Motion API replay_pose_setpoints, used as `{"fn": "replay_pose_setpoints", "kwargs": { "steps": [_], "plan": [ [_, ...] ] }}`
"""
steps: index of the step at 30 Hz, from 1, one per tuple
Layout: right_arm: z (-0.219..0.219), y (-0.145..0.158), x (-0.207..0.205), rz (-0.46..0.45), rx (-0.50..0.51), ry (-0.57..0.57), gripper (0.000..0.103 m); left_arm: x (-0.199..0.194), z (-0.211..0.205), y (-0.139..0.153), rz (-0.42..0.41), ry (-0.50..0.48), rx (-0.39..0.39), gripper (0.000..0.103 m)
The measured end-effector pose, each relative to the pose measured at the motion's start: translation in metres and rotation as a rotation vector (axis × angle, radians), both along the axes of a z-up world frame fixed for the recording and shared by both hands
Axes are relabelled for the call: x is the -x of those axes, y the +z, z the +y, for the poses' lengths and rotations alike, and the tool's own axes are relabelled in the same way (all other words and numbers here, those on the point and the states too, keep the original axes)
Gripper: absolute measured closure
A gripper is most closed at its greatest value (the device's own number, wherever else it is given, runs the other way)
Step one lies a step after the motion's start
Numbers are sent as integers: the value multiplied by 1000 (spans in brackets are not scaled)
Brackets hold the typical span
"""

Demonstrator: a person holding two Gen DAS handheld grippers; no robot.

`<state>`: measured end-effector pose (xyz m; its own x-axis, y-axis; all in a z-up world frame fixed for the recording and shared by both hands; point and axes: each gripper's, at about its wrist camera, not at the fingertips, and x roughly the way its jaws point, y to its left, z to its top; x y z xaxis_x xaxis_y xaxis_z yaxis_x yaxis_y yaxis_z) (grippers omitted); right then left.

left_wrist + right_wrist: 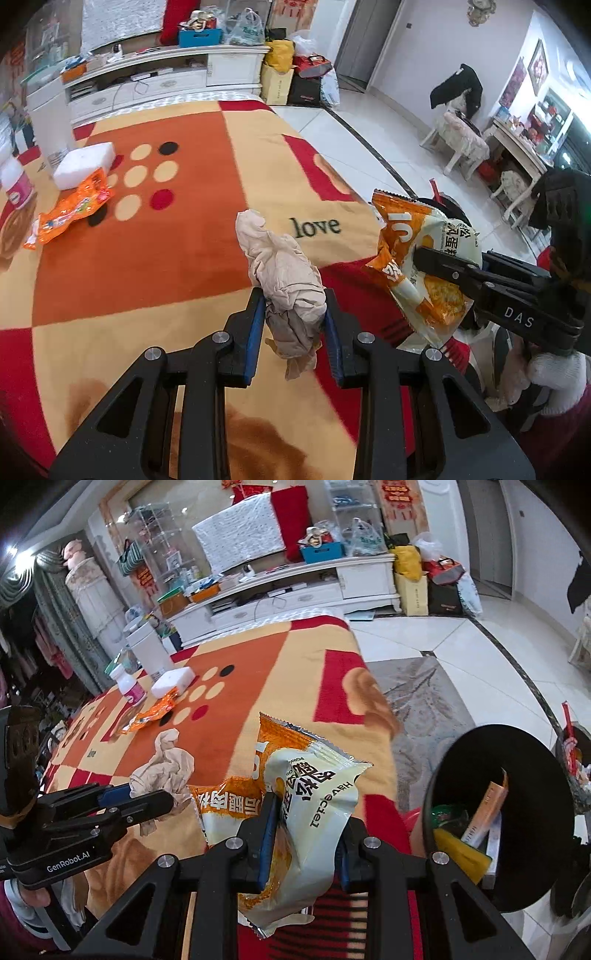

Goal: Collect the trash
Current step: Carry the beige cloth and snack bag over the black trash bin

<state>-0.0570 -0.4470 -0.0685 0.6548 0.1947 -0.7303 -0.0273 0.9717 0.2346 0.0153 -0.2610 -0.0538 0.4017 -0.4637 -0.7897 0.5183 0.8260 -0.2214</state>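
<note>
My left gripper [295,306] is shut on a crumpled beige tissue [284,273] and holds it above the patterned blanket; it also shows in the right wrist view [162,775]. My right gripper [306,819] is shut on an orange and white snack bag [306,797], held above the blanket's right edge; the bag also shows in the left wrist view [417,258]. A black trash bin [535,805] with several wrappers inside stands on the floor just right of the right gripper. An orange wrapper [74,206] lies on the blanket at the left.
A white foam block [85,162] and a pink-labelled bottle [16,181] sit on the blanket [184,240] near the orange wrapper. A white canister [147,650] stands at the far corner. A white TV cabinet [166,74] lies beyond. Tiled floor [461,657] is to the right.
</note>
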Motion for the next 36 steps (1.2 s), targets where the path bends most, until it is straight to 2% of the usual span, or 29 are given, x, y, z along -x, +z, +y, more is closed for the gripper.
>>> {"fn": "replay_pose_setpoints", "kwargs": {
  "steps": [36],
  "plan": [
    [-103, -4, 32, 9, 20, -217, 77, 3, -81, -2, 20, -153, 38, 75]
  ]
}}
